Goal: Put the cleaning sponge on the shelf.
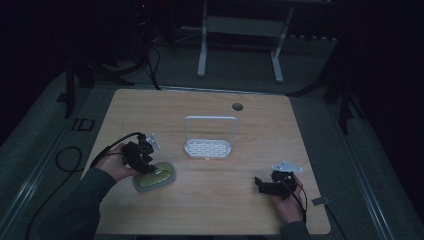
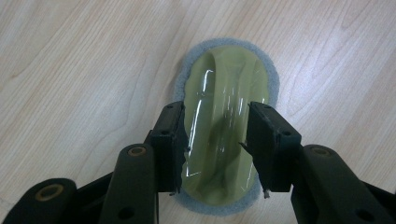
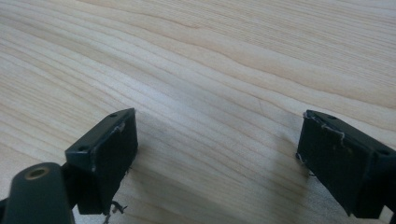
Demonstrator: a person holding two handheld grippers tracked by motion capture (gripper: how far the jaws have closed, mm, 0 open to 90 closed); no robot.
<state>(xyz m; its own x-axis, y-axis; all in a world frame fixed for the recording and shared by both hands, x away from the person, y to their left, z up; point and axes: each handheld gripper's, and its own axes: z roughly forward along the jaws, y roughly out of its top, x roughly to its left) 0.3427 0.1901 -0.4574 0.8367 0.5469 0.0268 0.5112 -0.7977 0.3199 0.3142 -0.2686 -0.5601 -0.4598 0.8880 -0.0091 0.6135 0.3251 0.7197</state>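
Observation:
A yellow-green scrubbing pad (image 1: 161,176) with a grey felt base lies flat on the wooden table (image 1: 220,200) at the front left. In the left gripper view its glossy top (image 2: 229,74) has a raised ridge down the middle, and the grey rim shows all round. My left gripper (image 2: 215,135) comes down on it from above, with the jaws pressed against both sides of the ridge. In the high view that left gripper (image 1: 149,166) sits at the pad's near-left end. My right gripper (image 1: 260,184) rests low at the front right, open, with bare wood between its jaws (image 3: 217,140).
A white plastic rack (image 1: 207,147) with a tall wire-like handle stands at the table's middle. A round cable hole (image 1: 237,106) sits near the far edge. Cables trail off the left side onto the floor. A white desk frame (image 1: 240,45) stands beyond the table.

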